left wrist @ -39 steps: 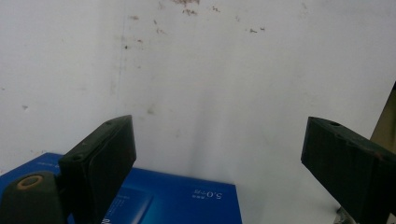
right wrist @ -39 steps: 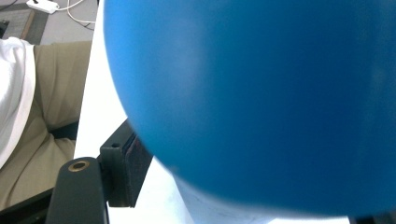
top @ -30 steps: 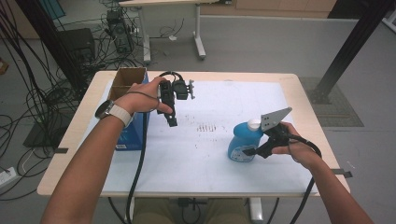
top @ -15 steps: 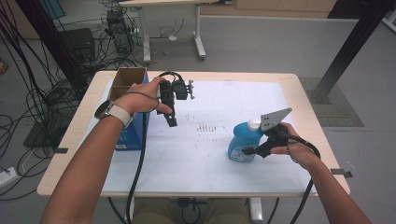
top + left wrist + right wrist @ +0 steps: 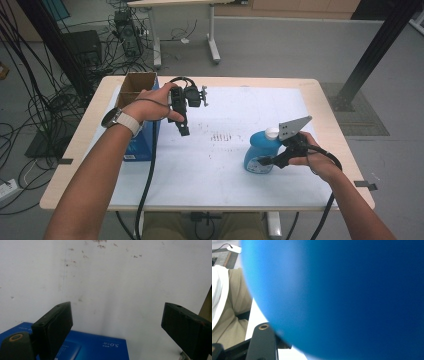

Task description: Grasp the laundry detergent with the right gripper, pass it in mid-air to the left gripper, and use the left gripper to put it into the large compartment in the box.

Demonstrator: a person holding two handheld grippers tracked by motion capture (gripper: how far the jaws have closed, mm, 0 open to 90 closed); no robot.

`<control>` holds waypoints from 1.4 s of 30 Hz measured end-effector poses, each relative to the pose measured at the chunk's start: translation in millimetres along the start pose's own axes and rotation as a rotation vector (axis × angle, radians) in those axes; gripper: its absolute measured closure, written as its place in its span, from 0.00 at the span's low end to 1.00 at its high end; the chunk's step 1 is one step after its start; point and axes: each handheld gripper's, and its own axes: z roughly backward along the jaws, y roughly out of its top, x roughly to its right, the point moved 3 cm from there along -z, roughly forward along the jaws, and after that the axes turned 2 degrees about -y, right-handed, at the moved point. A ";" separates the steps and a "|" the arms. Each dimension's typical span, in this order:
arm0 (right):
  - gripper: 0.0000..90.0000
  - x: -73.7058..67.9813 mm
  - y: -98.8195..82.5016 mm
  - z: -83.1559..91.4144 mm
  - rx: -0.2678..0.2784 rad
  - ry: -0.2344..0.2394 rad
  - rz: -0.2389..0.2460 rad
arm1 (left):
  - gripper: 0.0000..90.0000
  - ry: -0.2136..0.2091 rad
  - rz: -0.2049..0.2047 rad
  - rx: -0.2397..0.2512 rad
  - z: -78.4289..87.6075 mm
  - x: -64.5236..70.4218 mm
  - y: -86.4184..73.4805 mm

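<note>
At about 10 o'clock on the table (image 5: 330, 125), close to the left edge: one open brown carton (image 5: 136, 82), and just beside it toward 8 o'clock one blue box (image 5: 144, 145). Little free room there between box and edge.

Over the white sheet (image 5: 225, 170) at 11 o'clock, held above the surface: left gripper (image 5: 184, 131), pointing down, jaws spread wide, nothing between them. In the left gripper view, bare stained sheet under the jaws and a corner of the blue box at 7 o'clock.

Wide open room in the middle of the sheet, from 12 to 6 o'clock, only with small dark marks.

At 4 o'clock, well inside the right edge: one blue bottle (image 5: 256, 156) with a white cap (image 5: 271, 132), standing upright. Right gripper (image 5: 267, 161) coming from 4 o'clock, jaws just closing, the bottle between them and clamped at its body.

Count: two grippers, two boxes, one bottle.
</note>
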 end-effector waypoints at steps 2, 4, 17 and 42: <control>0.40 0.0 0.2 -0.2 0.002 0.001 0.001 | 0.12 0.000 0.000 0.000 -0.1 0.1 -0.1; 0.41 0.0 0.2 -0.5 0.003 0.001 0.002 | 0.12 0.000 0.000 0.000 -0.1 0.1 -0.4; 0.46 1.4 -1.1 -2.0 0.015 0.000 -0.003 | 0.12 -0.001 0.007 0.005 -1.0 0.1 -1.7; 0.48 1.6 -4.8 -2.3 0.055 0.004 0.000 | 0.12 -0.009 0.002 -0.004 -4.1 1.7 -1.3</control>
